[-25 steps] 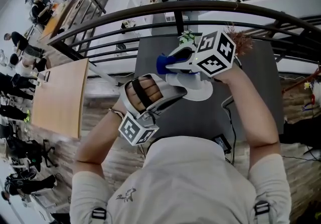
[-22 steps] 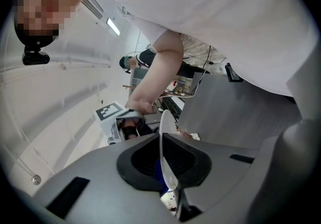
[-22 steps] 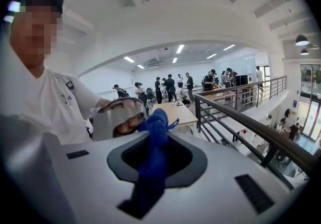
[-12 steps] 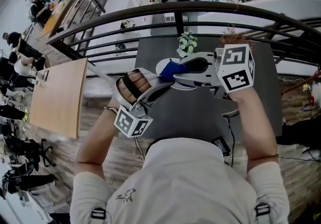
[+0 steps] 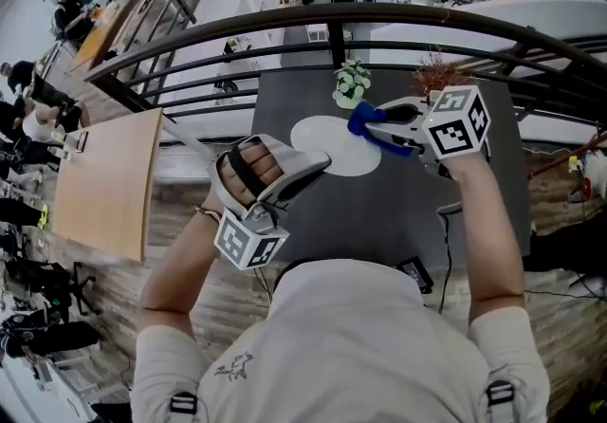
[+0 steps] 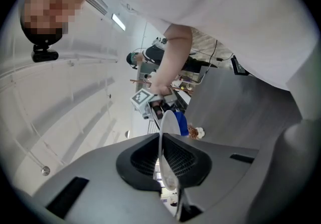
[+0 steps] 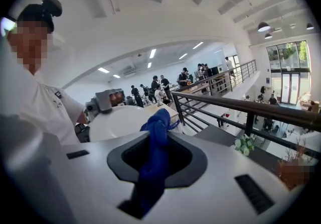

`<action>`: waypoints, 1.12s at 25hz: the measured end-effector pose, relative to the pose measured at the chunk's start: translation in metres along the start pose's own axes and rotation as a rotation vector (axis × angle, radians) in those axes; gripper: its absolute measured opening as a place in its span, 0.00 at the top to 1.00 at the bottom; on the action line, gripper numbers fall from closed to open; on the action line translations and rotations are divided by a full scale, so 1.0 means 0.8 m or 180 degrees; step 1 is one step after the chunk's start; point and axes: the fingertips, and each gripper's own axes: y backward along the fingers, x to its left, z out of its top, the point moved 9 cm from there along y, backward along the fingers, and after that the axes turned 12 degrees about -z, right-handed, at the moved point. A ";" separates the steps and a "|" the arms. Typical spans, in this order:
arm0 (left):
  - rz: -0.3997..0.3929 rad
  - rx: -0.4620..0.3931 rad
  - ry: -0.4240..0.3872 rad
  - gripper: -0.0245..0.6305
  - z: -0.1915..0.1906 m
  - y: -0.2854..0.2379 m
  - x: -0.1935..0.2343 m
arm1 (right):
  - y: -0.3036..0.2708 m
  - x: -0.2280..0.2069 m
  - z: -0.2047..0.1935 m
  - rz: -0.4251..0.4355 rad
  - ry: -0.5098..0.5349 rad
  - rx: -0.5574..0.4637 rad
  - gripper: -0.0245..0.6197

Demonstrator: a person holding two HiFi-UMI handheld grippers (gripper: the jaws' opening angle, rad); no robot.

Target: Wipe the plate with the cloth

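One round white plate [image 5: 327,144], blue cloth [image 5: 364,118]

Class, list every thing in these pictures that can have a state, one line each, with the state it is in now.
Plate: held off the table, clamped by its rim.
Cloth: bunched up, pinched, at the plate's far rim.
Left gripper: shut on the plate.
Right gripper: shut on the cloth.
Flowers: standing upright on the table.
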 end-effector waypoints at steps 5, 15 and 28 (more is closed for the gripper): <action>-0.0098 -0.0217 -0.0156 0.92 0.026 -0.013 -0.005 | -0.029 -0.004 0.007 -0.0028 0.0058 0.0112 0.86; -0.0065 -0.0160 -0.0180 0.91 0.016 -0.016 0.003 | -0.032 0.087 0.067 0.0321 0.0538 -0.0195 0.86; -0.0060 0.0084 -0.0122 0.91 -0.016 0.005 -0.004 | -0.001 0.053 0.025 0.0502 0.0060 -0.0185 0.86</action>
